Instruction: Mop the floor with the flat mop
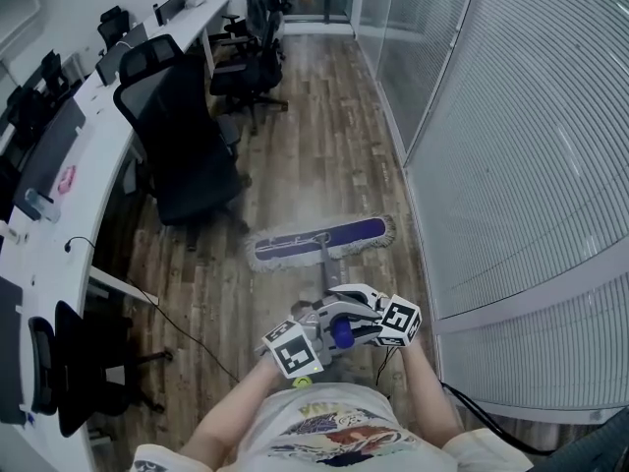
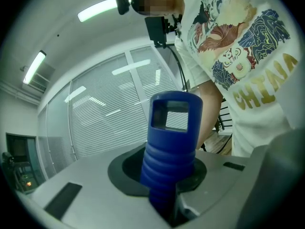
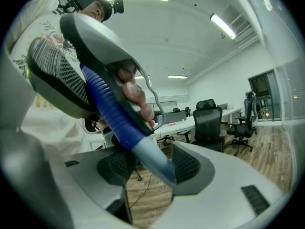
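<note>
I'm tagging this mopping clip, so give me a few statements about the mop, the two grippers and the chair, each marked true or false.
1. The mop head lies flat on the wooden floor. True.
2. The left gripper is closed on the blue ribbed end of the mop handle. True.
3. The right gripper is empty. False: its fingers clamp the handle where the blue grip gives way to grey.
4. In the head view, the black office chair stands right of the mop head. False: it stands to the left, beside the white desk.
</note>
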### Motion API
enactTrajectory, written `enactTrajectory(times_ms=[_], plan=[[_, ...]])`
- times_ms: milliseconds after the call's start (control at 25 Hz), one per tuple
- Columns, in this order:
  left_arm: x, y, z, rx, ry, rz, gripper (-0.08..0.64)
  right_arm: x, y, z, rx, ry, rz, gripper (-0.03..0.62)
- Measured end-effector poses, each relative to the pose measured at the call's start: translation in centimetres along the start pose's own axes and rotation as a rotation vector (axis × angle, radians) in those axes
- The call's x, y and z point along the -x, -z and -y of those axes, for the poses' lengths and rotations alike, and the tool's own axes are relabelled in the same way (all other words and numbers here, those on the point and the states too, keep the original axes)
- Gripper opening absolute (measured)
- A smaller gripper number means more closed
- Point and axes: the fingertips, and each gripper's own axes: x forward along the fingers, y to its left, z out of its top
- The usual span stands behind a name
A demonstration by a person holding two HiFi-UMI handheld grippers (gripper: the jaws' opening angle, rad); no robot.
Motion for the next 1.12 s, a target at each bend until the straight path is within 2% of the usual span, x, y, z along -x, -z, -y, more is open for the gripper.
enactTrajectory(times_ms=[320,640,920,1120], plan=[[3.1,-2.8,9.0,-0.007,0.017,0.014,0.052,-1.5,1.8,-9.2,0.007,0.029,0.004,0.207],[3.7,-5.4,14.4,-0.001,0.013,0.019,0.052,-1.0,2.5,-15.3,-0.007,0.026,-0.008,0.207],[1.2,-8.3,18.7,0.011,-0.014,0.007,0.051,2.3,2.9,-20.4,0.009,-0.019,-0.033,0.207],[-2.5,-10.2,23.3,-0.001,-0.006,-0.005,0.049,6.7,4.2,-24.5,-0.004,-0.015,-0.014,0.206]])
